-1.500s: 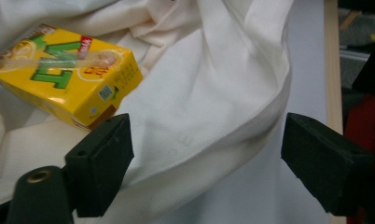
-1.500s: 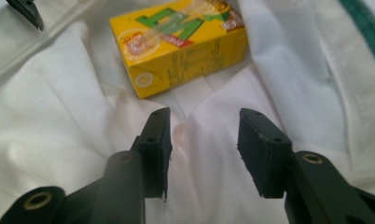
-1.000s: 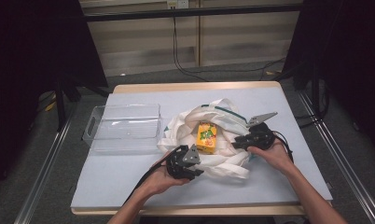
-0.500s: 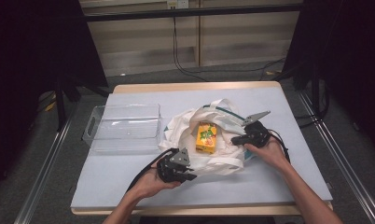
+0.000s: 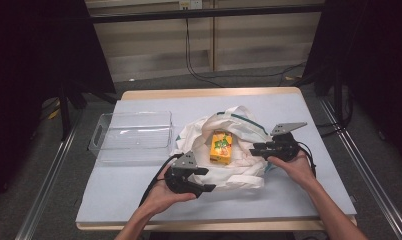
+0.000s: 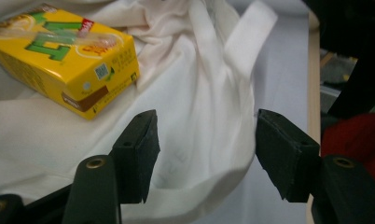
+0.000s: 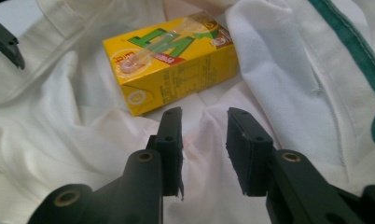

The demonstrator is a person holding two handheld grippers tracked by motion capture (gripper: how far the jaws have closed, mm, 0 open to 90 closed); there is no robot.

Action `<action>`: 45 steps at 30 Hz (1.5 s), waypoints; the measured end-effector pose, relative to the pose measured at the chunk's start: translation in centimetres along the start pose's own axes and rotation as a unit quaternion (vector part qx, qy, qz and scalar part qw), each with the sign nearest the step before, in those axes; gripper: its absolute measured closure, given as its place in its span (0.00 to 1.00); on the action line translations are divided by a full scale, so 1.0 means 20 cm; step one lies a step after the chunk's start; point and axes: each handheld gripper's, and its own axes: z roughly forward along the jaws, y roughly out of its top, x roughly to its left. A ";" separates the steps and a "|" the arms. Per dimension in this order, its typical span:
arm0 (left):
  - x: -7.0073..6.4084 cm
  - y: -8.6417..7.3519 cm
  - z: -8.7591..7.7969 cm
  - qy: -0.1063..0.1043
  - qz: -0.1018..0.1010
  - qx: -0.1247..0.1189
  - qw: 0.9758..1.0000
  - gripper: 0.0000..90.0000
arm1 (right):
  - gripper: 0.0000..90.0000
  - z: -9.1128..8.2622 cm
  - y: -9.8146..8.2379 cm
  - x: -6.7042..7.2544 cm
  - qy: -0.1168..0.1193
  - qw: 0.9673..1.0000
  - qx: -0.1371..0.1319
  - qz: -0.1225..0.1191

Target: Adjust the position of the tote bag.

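Note:
A white cloth bag (image 5: 239, 127) with green trim lies crumpled mid-table, and a yellow juice carton (image 5: 220, 146) rests on its side on it. My left gripper (image 5: 205, 180) is at the bag's near left edge. Its jaws have just been opening and now stand wide over the cloth (image 6: 199, 70) without pressing it; the carton (image 6: 59, 56) lies beyond them to the left. My right gripper (image 5: 256, 149) is at the bag's right side, pointing at the carton (image 7: 171, 60). Its jaws have also just been opening, and they stand a little apart above the cloth (image 7: 279, 74).
A clear plastic tray (image 5: 131, 135) stands empty to the left of the bag. Bare grey tabletop (image 5: 299, 200) runs along the front and right. The table's wooden edge (image 6: 312, 84) is close behind the bag's strap in the left gripper view.
Both grippers were pinched on the cloth and now stand open off it. The left hand drew the bag's near edge slightly to the front left. The carton has stayed put.

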 end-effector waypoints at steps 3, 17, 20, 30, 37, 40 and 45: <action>0.02 0.03 -0.02 0.020 -0.019 -0.009 1.000 0.40 | 0.62 -0.03 -0.03 0.02 -0.005 1.000 -0.014 -0.004; 0.05 0.05 0.00 0.087 -0.061 -0.030 0.994 0.24 | 0.52 -0.17 -0.11 0.13 -0.015 0.996 -0.082 0.005; 0.05 0.07 0.03 0.091 -0.062 -0.032 0.993 0.24 | 0.50 -0.19 -0.13 0.16 -0.012 0.996 -0.084 0.002; 0.07 0.15 0.11 0.118 -0.077 -0.043 0.989 0.24 | 0.43 -0.27 -0.20 0.22 -0.003 0.996 -0.089 0.013; 0.09 0.19 0.19 0.139 -0.093 -0.040 0.985 0.20 | 0.39 -0.28 -0.23 0.24 -0.004 0.996 -0.085 0.014; 0.11 0.19 0.22 0.148 -0.106 -0.046 0.982 0.18 | 0.38 -0.28 -0.24 0.26 0.003 0.996 -0.084 0.018; 0.12 0.20 0.28 0.158 -0.116 -0.036 0.980 0.15 | 0.38 -0.28 -0.26 0.26 -0.002 0.997 -0.079 0.021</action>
